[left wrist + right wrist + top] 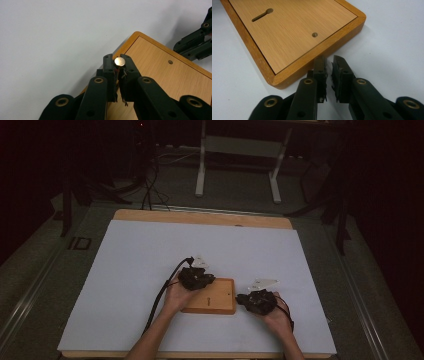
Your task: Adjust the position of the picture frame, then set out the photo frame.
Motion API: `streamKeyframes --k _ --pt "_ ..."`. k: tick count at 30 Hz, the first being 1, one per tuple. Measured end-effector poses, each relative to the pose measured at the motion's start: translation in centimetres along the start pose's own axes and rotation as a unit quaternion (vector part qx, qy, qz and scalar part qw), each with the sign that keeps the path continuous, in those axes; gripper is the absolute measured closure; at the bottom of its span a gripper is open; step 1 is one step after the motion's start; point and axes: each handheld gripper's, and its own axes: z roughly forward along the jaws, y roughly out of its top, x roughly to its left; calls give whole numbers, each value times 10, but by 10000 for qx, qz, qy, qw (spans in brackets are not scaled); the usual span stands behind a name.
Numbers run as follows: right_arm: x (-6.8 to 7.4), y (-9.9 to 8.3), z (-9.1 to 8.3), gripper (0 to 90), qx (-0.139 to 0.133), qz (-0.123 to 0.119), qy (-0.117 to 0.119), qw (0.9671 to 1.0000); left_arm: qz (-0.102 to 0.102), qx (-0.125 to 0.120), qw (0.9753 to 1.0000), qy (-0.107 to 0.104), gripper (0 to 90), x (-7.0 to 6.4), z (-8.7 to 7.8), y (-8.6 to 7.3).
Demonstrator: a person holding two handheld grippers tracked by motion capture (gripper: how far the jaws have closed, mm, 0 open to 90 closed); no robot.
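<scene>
A flat wooden box (212,297) lies on the white table near the front. Its lid has a keyhole-shaped slot (262,15) and a small brass pin (314,34). My left gripper (116,58) hangs over the box's left end (160,75), shut on a small round silver coin (119,61) held edge-up at the jaw tips. In the high view the left gripper (197,277) sits above the box. My right gripper (328,61) rests just off the box's right side, its jaws shut with only a thin gap and nothing between them; the high view shows the right gripper (255,301) beside the box.
The white sheet (150,260) covers a wooden table top (200,216) with free room to the left, right and back. A white metal frame (240,150) and cables (147,185) stand on the dark floor beyond the table. The right gripper's linkage (197,45) appears in the left gripper view.
</scene>
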Motion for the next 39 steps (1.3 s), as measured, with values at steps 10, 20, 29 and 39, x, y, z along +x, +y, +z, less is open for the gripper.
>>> streamKeyframes --k 10,20,29,39 --pt "-2 -1 0 763 -46 17 18 10000 61 -141 9997 -186 746 1 -5 -2" --pt "-5 -2 0 678 -123 149 -4 9998 13 -188 9998 -44 586 -2 -26 -9" --pt "-6 -4 0 611 -179 288 -19 9994 -239 -442 9985 235 557 -3 -54 -29" --pt "-10 -4 -2 590 -190 332 -181 9991 -420 -435 9972 431 555 -4 -81 -61"
